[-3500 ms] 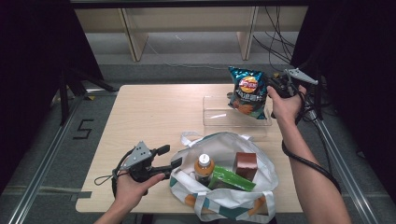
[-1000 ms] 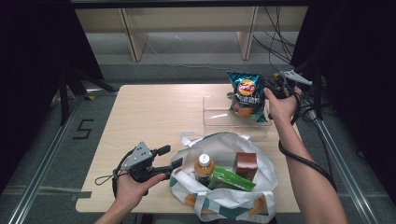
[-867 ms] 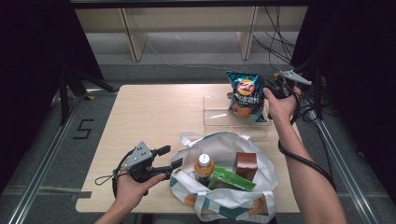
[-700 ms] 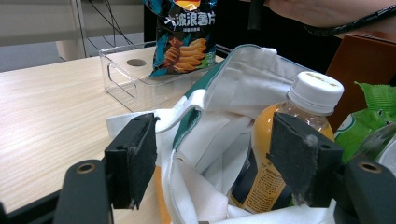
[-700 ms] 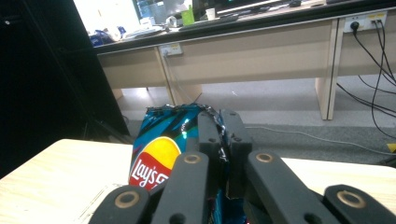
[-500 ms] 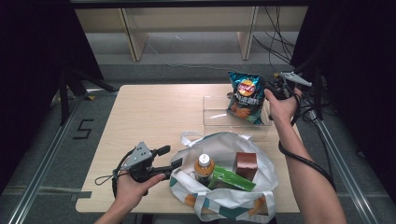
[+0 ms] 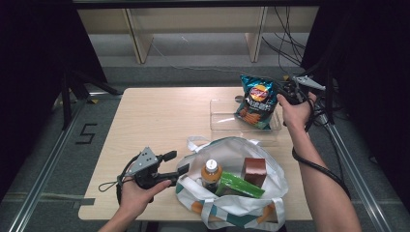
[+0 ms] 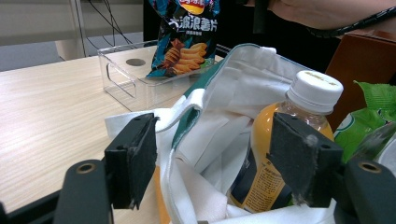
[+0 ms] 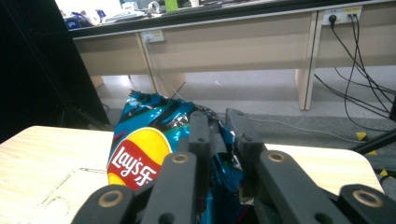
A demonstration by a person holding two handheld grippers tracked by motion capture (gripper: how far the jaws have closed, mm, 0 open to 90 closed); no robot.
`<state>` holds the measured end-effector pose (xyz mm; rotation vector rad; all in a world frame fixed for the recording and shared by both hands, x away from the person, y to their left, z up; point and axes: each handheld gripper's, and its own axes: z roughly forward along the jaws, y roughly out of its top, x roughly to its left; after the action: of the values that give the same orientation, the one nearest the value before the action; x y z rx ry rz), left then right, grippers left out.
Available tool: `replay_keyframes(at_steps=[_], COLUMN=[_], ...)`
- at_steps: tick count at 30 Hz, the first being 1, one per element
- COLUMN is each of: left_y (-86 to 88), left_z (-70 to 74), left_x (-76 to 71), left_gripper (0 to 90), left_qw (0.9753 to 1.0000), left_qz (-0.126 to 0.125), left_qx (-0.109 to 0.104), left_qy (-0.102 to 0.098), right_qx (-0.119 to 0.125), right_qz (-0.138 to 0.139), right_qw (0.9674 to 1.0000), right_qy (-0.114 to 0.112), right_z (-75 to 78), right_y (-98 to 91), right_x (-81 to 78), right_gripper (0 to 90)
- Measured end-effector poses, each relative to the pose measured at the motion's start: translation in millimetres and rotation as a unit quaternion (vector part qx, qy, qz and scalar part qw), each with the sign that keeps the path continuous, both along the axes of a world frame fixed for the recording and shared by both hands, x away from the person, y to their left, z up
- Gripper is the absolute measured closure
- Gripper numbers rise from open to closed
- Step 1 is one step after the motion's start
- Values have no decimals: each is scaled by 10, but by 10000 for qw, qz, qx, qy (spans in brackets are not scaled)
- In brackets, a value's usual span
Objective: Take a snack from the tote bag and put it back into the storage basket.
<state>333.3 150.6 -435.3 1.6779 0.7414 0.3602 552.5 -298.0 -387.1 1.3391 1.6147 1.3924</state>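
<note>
High view: right gripper (image 7: pixel 284 93) pinching top edge of chip bag (image 7: pixel 256 100), bag upright w/ its bottom inside clear bin (image 7: pixel 220 121) at far right of table (image 7: pixel 154 116). Right gripper view confirms: jaws pressed tight on crinkled foil of bag (image 9: pixel 140 154), logo facing away from hand.

Step in hand, as I read it: setting bag down into bin. To do well: lower till bag's base sits flat on bin floor, lean it toward a wall so it won't flop over rim, then part jaws w/o dragging foil. Grip is at the seam, so bag could swing; keep descent slow, no twist.

Right arm: stretched fwd along table's right edge, wrist bent inward toward bin, cable trailing off to the side.

Left gripper (image 7: pixel 180 165): low at near-left, hand wrapped under it, jaws spread wide astride rim of tote bag (image 7: pixel 232 212). Left gripper view: tote fabric (image 8: pixel 210 140) betw. pads, not clamped; orange drink bottle (image 8: pixel 289 130) just beyond right pad. Looks like it's bracing tote's mouth.
</note>
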Motion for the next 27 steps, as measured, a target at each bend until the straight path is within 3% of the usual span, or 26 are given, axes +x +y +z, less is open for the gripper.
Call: replay_keyframes(at_steps=[2, 5, 8, 9, 13, 15, 16, 18, 19, 21, 22, 24, 27], left_y=[-1, 6, 7, 5, -4, 0, 1, 1, -1, 1, 0, 0, -2], left_z=[0, 6, 7, 7, 3, 12, 14, 11, 9, 18, 19, 21, 23], left_x=[-1, -7, -4, -4, -2, -9, -10, -1, 3, -7, -6, -7, -9], left_gripper=[316, 316, 316, 316, 316, 316, 316, 316, 316, 316, 316, 315, 316], left_qw=[10000, 10000, 10000, 10000, 10000, 10000, 10000, 10000, 10000, 10000, 10000, 10000, 10000], left_qz=[-4, 28, 27, 29, -5, 27, 37, 21, 6, 51, 47, 51, 54], left_qx=[-3, 38, 41, 38, -5, 33, 37, 8, -15, 25, 17, 15, -3], left_qy=[2, 12, 6, 10, 4, 12, 11, -24, -33, 7, 1, -8, -19], right_qx=[29, -147, -127, 13, -76, 66, -82, 52, -85, 18, -78, -32, 9], right_qz=[-75, -38, -111, -151, -122, -77, -71, -34, 2, 22, 118, 126, 270], right_qw=[10000, 9999, 9998, 9998, 9998, 9999, 9999, 10000, 9999, 10000, 9999, 9999, 9996], right_qy=[41, 51, 86, 144, 103, 54, 6, -46, -55, 89, -21, 57, -71], right_z=[-4, -5, 18, 35, 88, 119, 133, 157, 174, 217, 229, 266, 295], right_y=[7, -24, -28, -12, -39, -43, -68, -66, -86, -80, -103, -113, -135], right_x=[-4, -7, -22, -38, -65, -90, -100, -145, -164, -242, -257, -342, -467], right_gripper=[783, 737, 641, 615, 519, 482, 466, 443, 432, 419, 412, 398, 392])
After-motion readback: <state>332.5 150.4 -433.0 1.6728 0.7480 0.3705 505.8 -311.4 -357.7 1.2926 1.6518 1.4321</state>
